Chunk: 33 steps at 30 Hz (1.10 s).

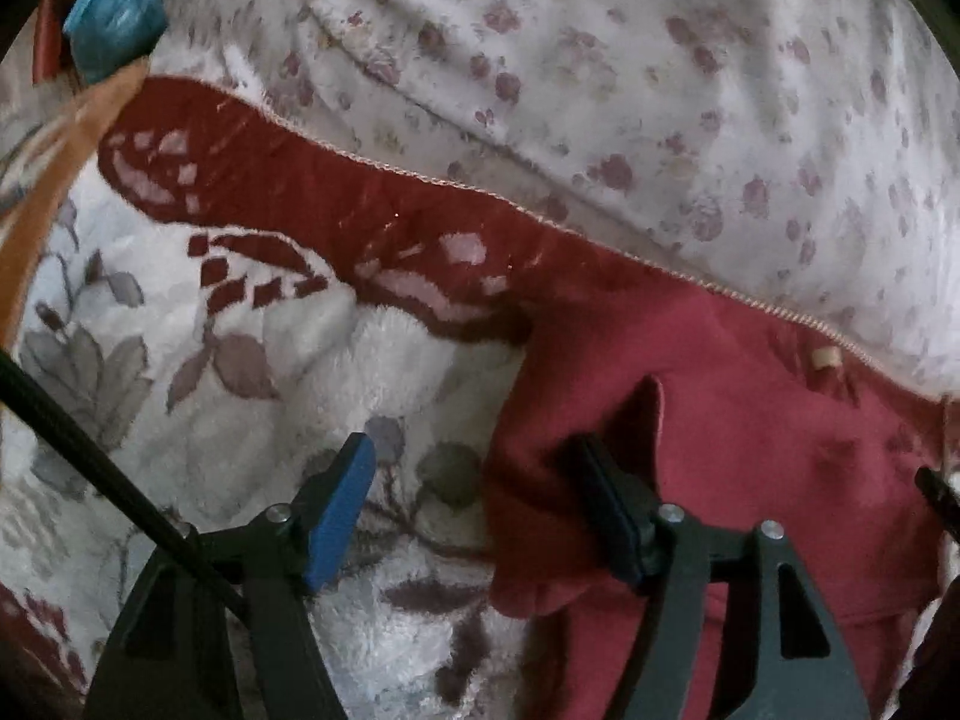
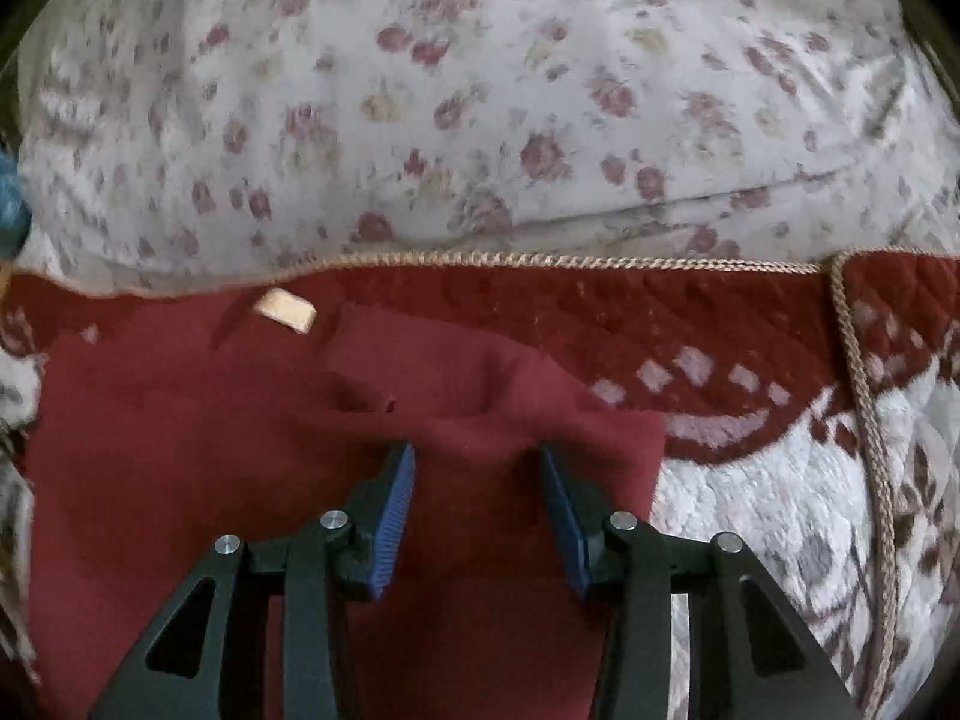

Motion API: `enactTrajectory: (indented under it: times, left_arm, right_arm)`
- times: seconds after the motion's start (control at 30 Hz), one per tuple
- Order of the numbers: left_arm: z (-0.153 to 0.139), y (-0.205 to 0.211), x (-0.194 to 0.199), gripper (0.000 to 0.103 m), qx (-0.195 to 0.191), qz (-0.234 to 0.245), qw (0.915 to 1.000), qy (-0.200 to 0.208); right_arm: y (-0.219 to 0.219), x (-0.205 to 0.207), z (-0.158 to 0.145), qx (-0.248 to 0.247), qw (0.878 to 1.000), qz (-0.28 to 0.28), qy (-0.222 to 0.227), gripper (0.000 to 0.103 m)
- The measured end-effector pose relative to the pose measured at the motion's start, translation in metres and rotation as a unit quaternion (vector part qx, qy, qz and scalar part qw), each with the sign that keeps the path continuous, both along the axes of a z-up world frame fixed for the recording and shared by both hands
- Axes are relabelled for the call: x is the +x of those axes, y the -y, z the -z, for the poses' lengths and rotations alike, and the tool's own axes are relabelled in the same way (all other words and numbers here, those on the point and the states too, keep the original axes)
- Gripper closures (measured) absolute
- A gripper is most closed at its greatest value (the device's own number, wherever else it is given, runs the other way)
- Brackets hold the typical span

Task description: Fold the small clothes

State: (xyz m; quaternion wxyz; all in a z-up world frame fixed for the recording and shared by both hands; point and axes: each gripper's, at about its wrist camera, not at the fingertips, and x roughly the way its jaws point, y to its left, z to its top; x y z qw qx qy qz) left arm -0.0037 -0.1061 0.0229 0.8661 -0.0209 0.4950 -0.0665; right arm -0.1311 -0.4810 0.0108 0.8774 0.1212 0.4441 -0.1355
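A small dark red garment lies on a fleecy floral blanket, with a tan label near its far edge. My left gripper is open over the garment's left edge: the right finger rests on the red cloth, the left finger over the blanket. In the right wrist view the same garment fills the lower left, its label at the far edge. My right gripper is open, both blue pads pressed down on the cloth near its right edge, with a ridge of cloth between them.
A white bedcover with small pink flowers bulges behind the blanket's braided, dark red border. A blue bag sits at the far left. A black cable crosses the lower left.
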Motion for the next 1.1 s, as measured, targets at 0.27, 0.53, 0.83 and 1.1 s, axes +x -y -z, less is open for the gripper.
enactTrajectory:
  times: [0.27,0.53,0.83,1.1]
  left_arm:
    - [-0.024,-0.011,-0.017,0.035,-0.045,0.003,0.9984,0.035]
    - [-0.032,-0.016,-0.011,0.035,-0.053,-0.006,0.9974,0.048]
    - [-0.035,-0.034,-0.003,0.034,-0.059,-0.042,0.9961,0.05]
    - [-0.032,-0.023,-0.007,0.034,-0.043,-0.028,0.9973,0.052]
  right_arm:
    - [-0.01,0.011,-0.032,0.022,0.999,-0.025,0.04,0.031]
    - [-0.02,0.075,0.009,0.052,0.993,-0.094,-0.055,0.054]
    - [-0.011,0.057,-0.007,-0.109,0.99,-0.07,-0.053,0.103]
    - [-0.022,0.031,-0.022,0.054,0.995,-0.088,-0.001,0.071]
